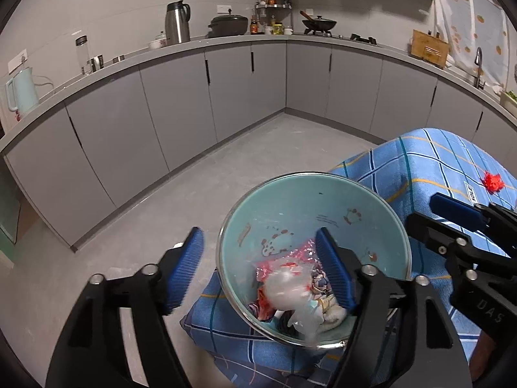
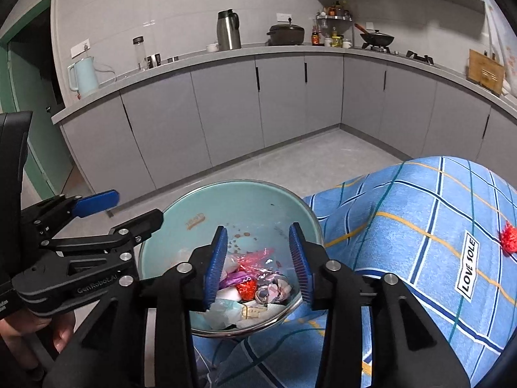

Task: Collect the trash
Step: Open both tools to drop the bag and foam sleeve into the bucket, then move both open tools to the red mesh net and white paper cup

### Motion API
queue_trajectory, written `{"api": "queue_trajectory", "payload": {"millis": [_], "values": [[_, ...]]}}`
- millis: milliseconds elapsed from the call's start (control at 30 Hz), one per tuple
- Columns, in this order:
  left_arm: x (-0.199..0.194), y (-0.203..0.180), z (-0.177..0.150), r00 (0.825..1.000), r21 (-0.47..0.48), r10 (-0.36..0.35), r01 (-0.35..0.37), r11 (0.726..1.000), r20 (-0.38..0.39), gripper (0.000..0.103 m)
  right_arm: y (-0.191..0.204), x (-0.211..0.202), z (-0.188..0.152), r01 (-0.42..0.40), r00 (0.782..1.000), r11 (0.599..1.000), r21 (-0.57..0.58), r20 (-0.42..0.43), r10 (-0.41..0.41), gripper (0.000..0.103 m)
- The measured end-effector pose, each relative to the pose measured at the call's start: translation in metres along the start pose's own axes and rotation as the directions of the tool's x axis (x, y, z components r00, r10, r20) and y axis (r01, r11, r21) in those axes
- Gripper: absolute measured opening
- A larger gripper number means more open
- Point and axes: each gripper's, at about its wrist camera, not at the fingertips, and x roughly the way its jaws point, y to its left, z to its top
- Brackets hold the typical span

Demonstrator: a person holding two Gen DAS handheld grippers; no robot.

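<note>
A bowl (image 1: pixel 290 200) (image 2: pixel 245 200) with a pale teal inside and a metal rim sits on a blue plaid cloth (image 1: pixel 420 161) (image 2: pixel 420 226). It holds a heap of trash (image 1: pixel 290 287) (image 2: pixel 255 284): clear plastic, pink and red wrappers, crumpled paper. My left gripper (image 1: pixel 261 270) (image 2: pixel 119 213) is open, one finger inside the bowl and the other outside its left rim. My right gripper (image 2: pixel 258 265) (image 1: pixel 439 218) is open above the trash, both fingers over the bowl, pressing on nothing. A red frayed scrap (image 1: pixel 492 182) (image 2: pixel 509 237) lies on the cloth to the right.
Grey floor (image 1: pixel 194 177) lies beyond the cloth's edge, ringed by grey cabinets (image 1: pixel 181 97). The counter carries a pale kettle (image 1: pixel 19 93), a steel flask (image 1: pixel 177 22), a pot and a wok. A hand (image 2: pixel 61 329) holds the left gripper.
</note>
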Motion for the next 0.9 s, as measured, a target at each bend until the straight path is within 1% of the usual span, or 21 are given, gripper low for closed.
{"api": "queue_trajectory", "payload": {"millis": [100, 200, 333, 433, 500, 567, 767, 833, 900], "values": [[-0.001, 0.001, 0.002, 1.0, -0.005, 0.002, -0.002, 1.0, 0.004, 0.075, -0.004, -0.002, -0.001, 0.008, 1.0, 1.0, 0.011, 0.002, -0.008, 0.042], [-0.002, 0.001, 0.002, 1.0, -0.007, 0.004, -0.004, 1.0, 0.009, 0.079, -0.007, -0.004, -0.002, 0.017, 1.0, 1.0, 0.018, 0.001, -0.017, 0.045], [-0.005, -0.001, 0.002, 1.0, -0.002, 0.006, -0.006, 1.0, 0.014, 0.083, -0.007, -0.008, -0.003, 0.023, 1.0, 0.999, 0.029, 0.008, -0.023, 0.047], [-0.006, -0.003, 0.002, 1.0, 0.0, 0.002, -0.002, 1.0, 0.016, 0.084, -0.012, -0.013, -0.005, 0.032, 0.999, 0.999, 0.04, 0.011, -0.033, 0.048], [-0.007, -0.006, 0.003, 1.0, 0.003, -0.003, 0.003, 1.0, 0.016, 0.086, -0.016, -0.015, -0.007, 0.044, 0.999, 0.998, 0.05, 0.013, -0.045, 0.052], [-0.007, -0.01, 0.004, 1.0, 0.006, -0.006, 0.006, 1.0, 0.02, 0.087, -0.02, -0.019, -0.008, 0.056, 0.998, 0.996, 0.066, 0.014, -0.057, 0.053], [-0.009, -0.036, 0.013, 0.998, 0.043, -0.052, 0.051, 0.998, 0.029, 0.088, -0.05, -0.035, -0.014, 0.135, 0.99, 0.98, 0.144, 0.016, -0.139, 0.055], [-0.011, -0.052, 0.017, 0.996, 0.066, -0.075, 0.072, 0.995, 0.039, 0.088, -0.06, -0.04, -0.017, 0.159, 0.986, 0.974, 0.164, 0.015, -0.163, 0.055], [-0.013, -0.068, 0.02, 0.994, 0.087, -0.1, 0.096, 0.992, 0.045, 0.088, -0.073, -0.047, -0.02, 0.184, 0.981, 0.964, 0.191, 0.017, -0.191, 0.058]]}}
